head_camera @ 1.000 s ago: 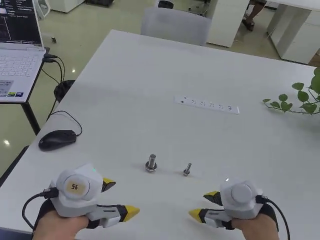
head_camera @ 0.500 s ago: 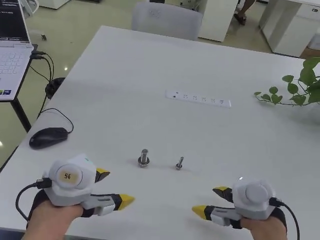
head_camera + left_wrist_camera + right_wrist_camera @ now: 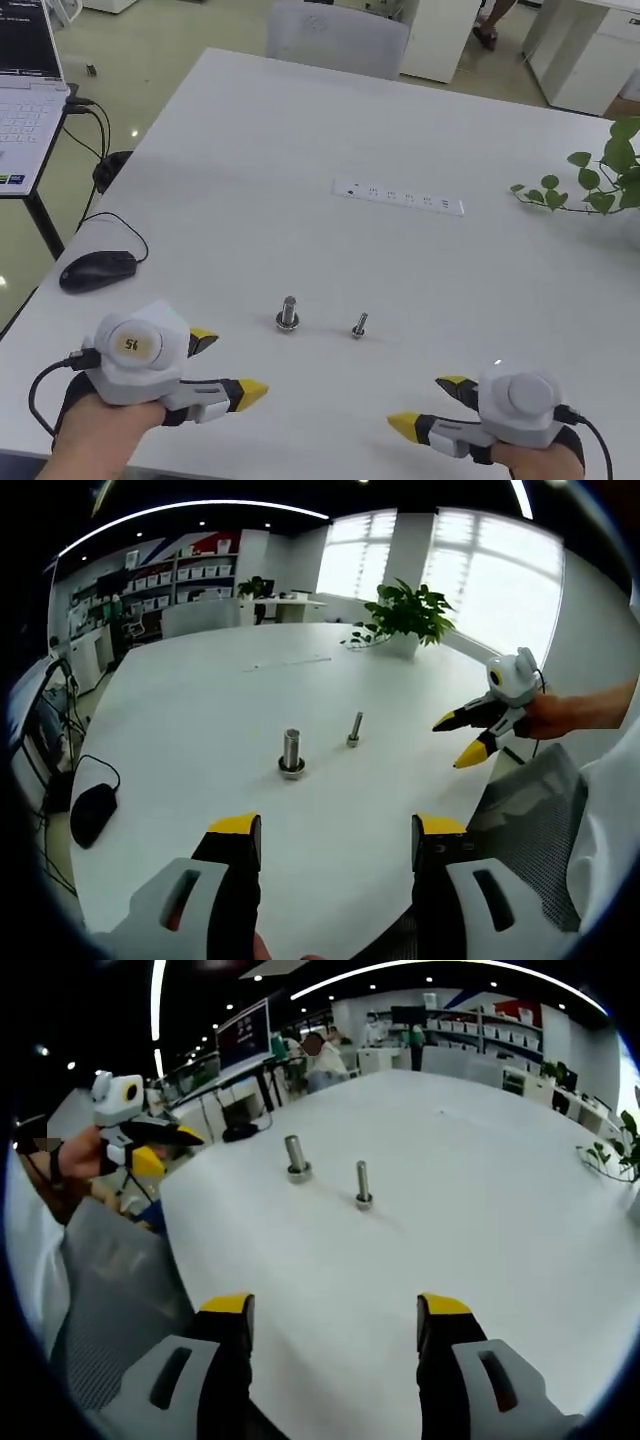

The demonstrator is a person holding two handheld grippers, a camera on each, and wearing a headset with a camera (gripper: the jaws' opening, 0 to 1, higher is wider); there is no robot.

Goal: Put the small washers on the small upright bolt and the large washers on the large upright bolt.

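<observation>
The large upright bolt stands on the white table with a washer at its base; the small upright bolt stands just to its right. Both show in the left gripper view, large bolt and small bolt, and in the right gripper view, large bolt and small bolt. My left gripper is open and empty near the front left edge. My right gripper is open and empty at the front right. No loose washers are visible.
A black mouse with its cable lies at the left edge. A white power strip lies mid-table, a plant at the right. A laptop sits on a side stand; a grey chair stands behind the table.
Both grippers have drawn slightly back toward the front edge, the right one lower and further right. The bolts have not moved; the camera shifted.
</observation>
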